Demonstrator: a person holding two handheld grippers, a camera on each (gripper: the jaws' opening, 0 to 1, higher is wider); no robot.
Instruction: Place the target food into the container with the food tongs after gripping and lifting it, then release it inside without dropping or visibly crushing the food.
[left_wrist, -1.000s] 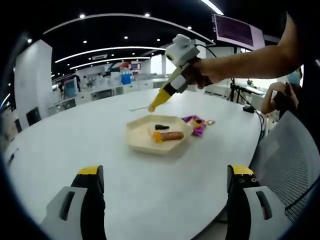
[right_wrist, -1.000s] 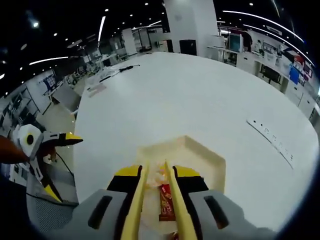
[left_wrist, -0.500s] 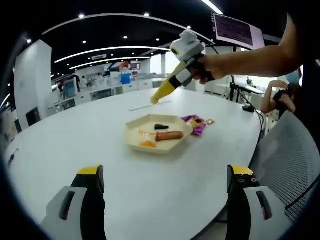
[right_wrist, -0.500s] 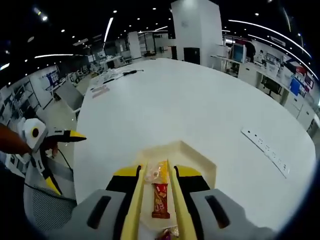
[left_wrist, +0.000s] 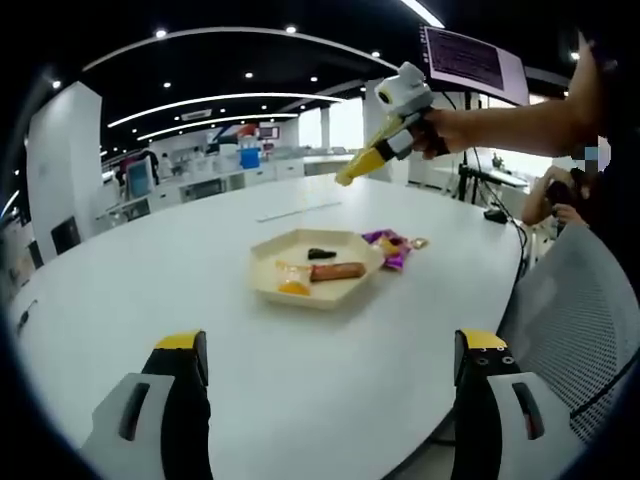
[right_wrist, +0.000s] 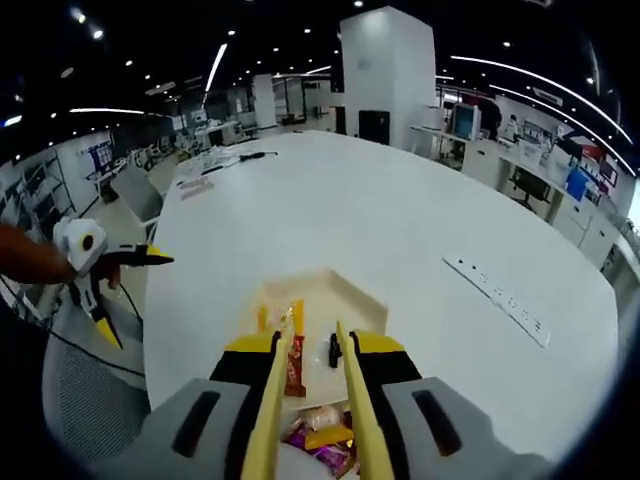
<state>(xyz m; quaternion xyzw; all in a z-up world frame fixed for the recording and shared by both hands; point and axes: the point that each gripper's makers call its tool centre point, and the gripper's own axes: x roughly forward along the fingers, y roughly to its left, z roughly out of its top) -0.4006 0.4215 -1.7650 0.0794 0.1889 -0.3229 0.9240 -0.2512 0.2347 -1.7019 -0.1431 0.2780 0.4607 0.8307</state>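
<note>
Left gripper view: the left gripper (left_wrist: 325, 400) is low at the near edge of the round white table (left_wrist: 150, 290). Its jaws are wide apart and hold nothing. A tan six-sided tray (left_wrist: 268, 280) sits out on the table. In it lies a brown snack bar (left_wrist: 337, 271), flat, with its long side running across the tray and one end touching an orange snack (left_wrist: 291, 283). A small dark piece (left_wrist: 322, 254) lies at the tray's far edge. A purple wrapper (left_wrist: 392, 246) is on the table beside the tray. A hand lifts the right gripper (left_wrist: 378, 158) high over the table.

Right gripper view: the right gripper (right_wrist: 306, 405) clenches yellow tongs (right_wrist: 268, 400), whose arms are a little apart and hold nothing. The tray (right_wrist: 345, 292) is below, with the bar (right_wrist: 294, 358) pointing away along the tongs.
</note>
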